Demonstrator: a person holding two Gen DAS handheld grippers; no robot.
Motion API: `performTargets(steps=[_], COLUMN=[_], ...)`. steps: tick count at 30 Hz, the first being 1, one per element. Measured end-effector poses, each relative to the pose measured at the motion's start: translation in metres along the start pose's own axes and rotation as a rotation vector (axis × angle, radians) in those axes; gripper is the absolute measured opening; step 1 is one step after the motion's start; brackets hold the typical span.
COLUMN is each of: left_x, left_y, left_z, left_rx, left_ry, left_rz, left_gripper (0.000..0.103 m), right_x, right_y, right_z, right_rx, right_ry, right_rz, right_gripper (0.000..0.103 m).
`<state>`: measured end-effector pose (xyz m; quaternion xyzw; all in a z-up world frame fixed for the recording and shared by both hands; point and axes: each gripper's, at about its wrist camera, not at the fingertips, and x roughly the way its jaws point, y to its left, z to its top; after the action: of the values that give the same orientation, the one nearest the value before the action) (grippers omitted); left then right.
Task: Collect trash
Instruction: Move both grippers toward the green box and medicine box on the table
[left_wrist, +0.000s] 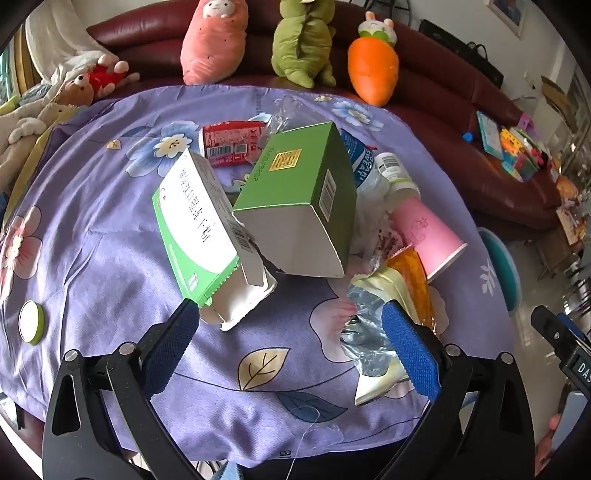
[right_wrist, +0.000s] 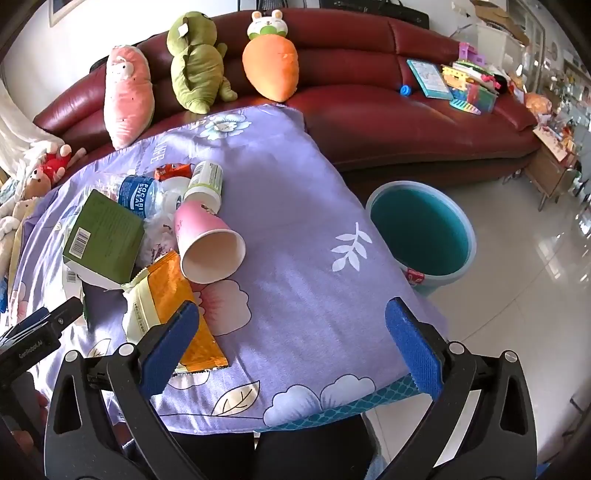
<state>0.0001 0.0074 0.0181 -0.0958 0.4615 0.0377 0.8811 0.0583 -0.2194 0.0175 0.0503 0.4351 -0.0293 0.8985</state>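
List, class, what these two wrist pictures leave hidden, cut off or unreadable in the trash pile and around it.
- Red carton: left wrist view, its right end is behind the green box.
- Water bottle: right wrist view, its lower part is hidden behind the green box.
- Teal bin: right wrist view, its base is hidden by the tablecloth edge.
- Orange snack packet: right wrist view, the print is too small to read.

Boxes (left_wrist: 295, 199), bottle (right_wrist: 138, 195) and cup (right_wrist: 208, 245) lie heaped on the table (right_wrist: 295, 221); bucket (right_wrist: 424, 236) stands beside it.
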Motion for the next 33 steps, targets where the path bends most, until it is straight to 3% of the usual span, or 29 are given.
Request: performTargets(steps=[33], left_x=[0.006], left_y=[0.002], left_z=[-0.006], left_rx=[0.009], left_ry=[0.011], left_rz=[-0.007], left_gripper=[0.099], right_x=[0.012], right_y=[0.005], right_z=[-0.002], right_rx=[-0.003], right_ry=[0.036], right_rz=[-0.005], right_gripper=[0.097])
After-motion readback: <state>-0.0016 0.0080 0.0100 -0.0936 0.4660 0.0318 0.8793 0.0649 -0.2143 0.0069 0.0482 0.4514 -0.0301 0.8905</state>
